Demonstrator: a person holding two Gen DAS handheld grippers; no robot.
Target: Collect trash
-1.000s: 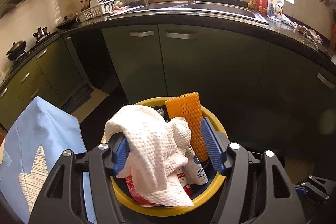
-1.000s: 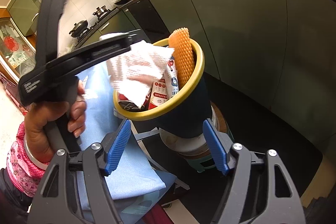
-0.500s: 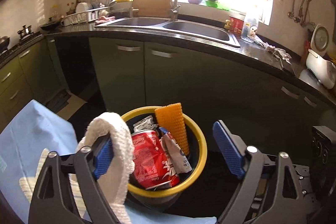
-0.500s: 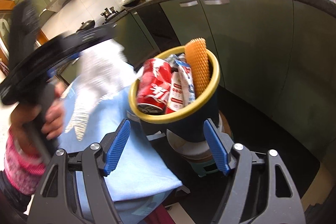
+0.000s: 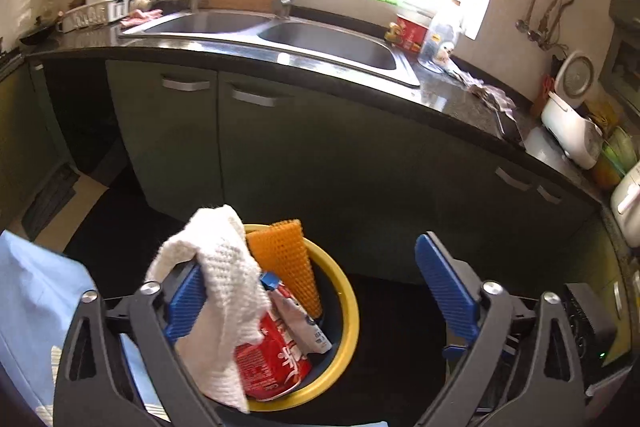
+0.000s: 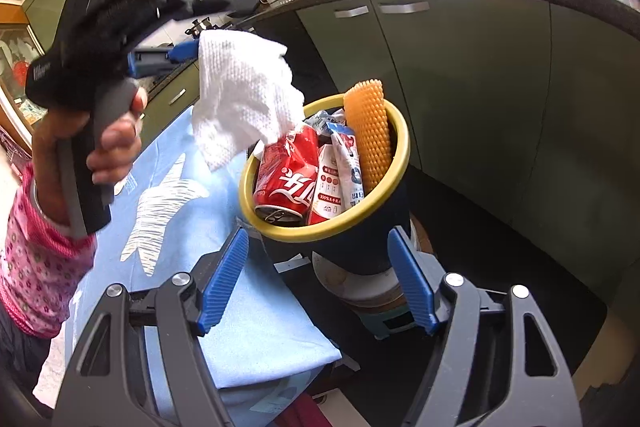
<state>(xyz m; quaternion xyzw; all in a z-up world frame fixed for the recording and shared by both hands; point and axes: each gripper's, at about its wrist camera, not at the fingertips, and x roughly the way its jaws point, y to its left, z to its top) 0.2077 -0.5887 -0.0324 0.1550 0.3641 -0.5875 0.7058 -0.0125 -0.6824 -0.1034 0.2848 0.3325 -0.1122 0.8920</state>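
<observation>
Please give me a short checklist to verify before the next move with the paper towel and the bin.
1. Left gripper jaws released: ok, they are opening wide.
2. Paper towel free of the gripper: not ok, it hangs draped over one finger.
3. Towel inside the bin: not ok, in the right wrist view it hangs above the rim's near side, partly outside it.
4. Room in the bin: cannot tell; the can, cartons and orange net nearly fill it.
5. Right gripper empty: ok, its jaws stand open with nothing pressed between them.
</observation>
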